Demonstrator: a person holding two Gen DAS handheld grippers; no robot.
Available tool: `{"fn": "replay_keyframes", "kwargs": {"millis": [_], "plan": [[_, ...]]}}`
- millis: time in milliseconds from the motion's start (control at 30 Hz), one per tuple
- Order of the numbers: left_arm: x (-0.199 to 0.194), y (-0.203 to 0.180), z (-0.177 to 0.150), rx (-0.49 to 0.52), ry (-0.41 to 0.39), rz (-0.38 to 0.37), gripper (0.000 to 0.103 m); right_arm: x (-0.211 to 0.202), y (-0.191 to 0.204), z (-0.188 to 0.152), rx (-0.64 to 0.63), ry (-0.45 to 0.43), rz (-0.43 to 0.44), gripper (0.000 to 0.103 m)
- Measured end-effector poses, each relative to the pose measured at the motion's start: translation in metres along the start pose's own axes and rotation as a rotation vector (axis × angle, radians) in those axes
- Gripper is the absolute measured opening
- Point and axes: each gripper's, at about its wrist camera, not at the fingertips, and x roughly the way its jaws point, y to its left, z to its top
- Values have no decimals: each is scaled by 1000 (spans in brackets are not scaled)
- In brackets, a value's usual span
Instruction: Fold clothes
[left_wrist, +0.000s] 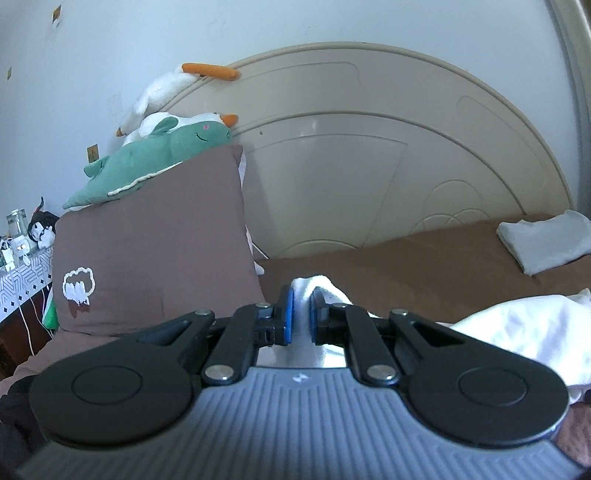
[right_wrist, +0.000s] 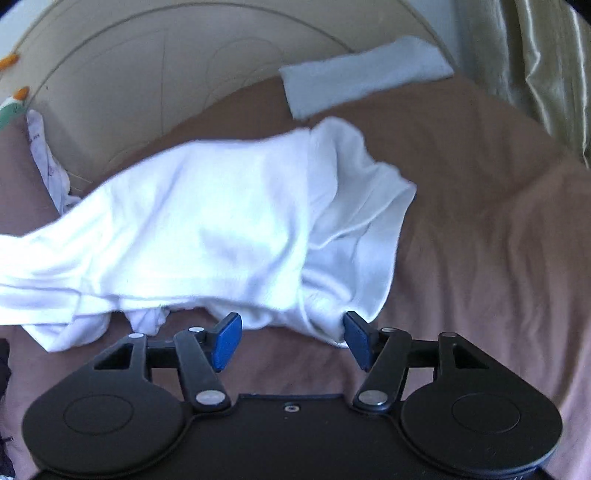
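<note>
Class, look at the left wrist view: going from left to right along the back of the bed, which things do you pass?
Brown pillow with the green plush toy on top → cream headboard → folded white cloth.

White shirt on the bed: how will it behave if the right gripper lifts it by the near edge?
Likely floppy: the white shirt lies in soft wrinkles and sags from where the left gripper pinches it. Probably light, since one small pinch holds a fold up. The open right gripper would likely lift only an edge; the rest should drag on the brown sheet.

Soft white cloth garment (right_wrist: 207, 221)
</note>
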Motion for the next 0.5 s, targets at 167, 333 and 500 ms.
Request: {"fn": "replay_keyframes", "kwargs": {"millis": [167, 333, 500], "plan": [[2, 12, -5, -21, 43, -21, 8, 0, 13, 0, -95, -45, -52, 66], [-13, 10, -15, 96, -17, 84, 4, -12, 19, 7, -165, -156, -66, 10], [-28, 23, -11, 158, -55, 127, 4, -40, 37, 10, -268, -166, -69, 8]]}}
